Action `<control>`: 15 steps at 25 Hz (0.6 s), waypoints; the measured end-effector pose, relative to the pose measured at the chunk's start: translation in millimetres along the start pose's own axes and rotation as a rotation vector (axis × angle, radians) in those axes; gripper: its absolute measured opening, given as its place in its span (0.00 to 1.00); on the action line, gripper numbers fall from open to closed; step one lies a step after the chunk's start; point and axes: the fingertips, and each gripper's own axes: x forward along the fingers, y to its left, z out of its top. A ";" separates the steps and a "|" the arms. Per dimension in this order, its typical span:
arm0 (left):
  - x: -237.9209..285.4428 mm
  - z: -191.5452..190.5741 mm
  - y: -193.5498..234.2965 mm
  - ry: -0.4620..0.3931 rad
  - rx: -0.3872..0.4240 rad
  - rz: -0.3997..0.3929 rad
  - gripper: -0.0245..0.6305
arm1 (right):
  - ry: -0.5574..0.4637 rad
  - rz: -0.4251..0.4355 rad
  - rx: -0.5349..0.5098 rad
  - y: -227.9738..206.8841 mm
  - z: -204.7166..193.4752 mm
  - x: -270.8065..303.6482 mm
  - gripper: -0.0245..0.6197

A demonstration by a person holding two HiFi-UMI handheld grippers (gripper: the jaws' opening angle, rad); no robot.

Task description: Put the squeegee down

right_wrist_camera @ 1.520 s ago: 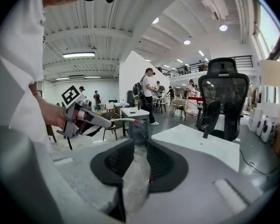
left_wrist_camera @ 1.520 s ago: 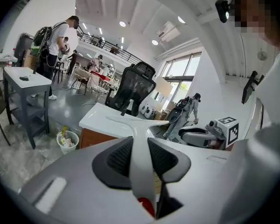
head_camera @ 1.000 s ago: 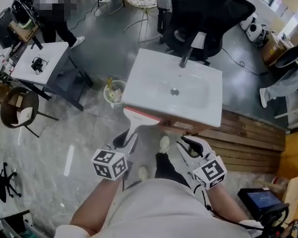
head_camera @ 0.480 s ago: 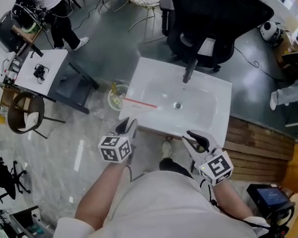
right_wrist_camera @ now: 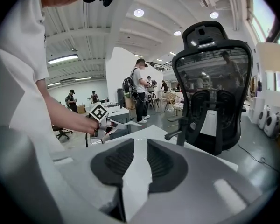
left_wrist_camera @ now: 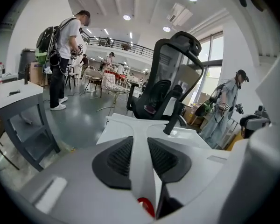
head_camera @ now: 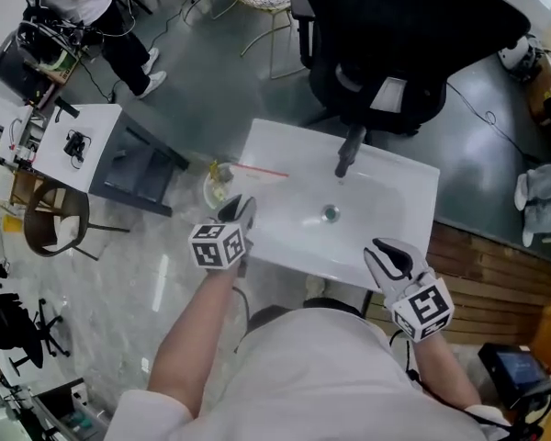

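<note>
The left gripper (head_camera: 239,208) has its jaws clamped on the white, red-edged plastic squeegee (head_camera: 257,170) above the white ceramic sink (head_camera: 395,182) (the right gripper (head_camera: 392,254) has its jaws slightly apart and empty). It is probably best to lay it flat on the far-left rim before opening.

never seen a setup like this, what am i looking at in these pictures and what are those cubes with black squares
There is no robot here. A person holds a two-jaw gripper in each hand, and the marked cubes are part of the grippers. The top-down picture comes from a camera on the person's head. The other two come from cameras riding on each gripper, looking along its jaws. Below is a white sink with a black faucet, and an office chair stands behind it. The left gripper is clamped on the white handle of a squeegee, whose red-edged blade is over the sink's far left corner. The right gripper hangs near the sink's front edge, jaws slightly apart, apparently empty.
</note>
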 end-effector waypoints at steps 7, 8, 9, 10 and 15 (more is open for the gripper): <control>65.0 9.6 18.8 0.053 0.022 0.016 0.19 | 0.024 -0.021 0.023 -46.0 -9.3 0.4 0.17; 72.8 10.6 21.8 0.060 0.030 0.018 0.19 | 0.027 -0.027 0.027 -50.2 -10.0 0.2 0.17; 80.5 11.9 25.0 0.067 0.038 0.022 0.19 | 0.031 -0.032 0.031 -54.1 -10.5 -0.3 0.17; 88.2 13.3 28.0 0.074 0.046 0.025 0.19 | 0.034 -0.038 0.036 -58.1 -11.4 -1.0 0.17; 123.4 14.7 37.9 0.106 0.073 0.039 0.19 | 0.051 -0.073 0.066 -77.6 -22.0 -9.1 0.17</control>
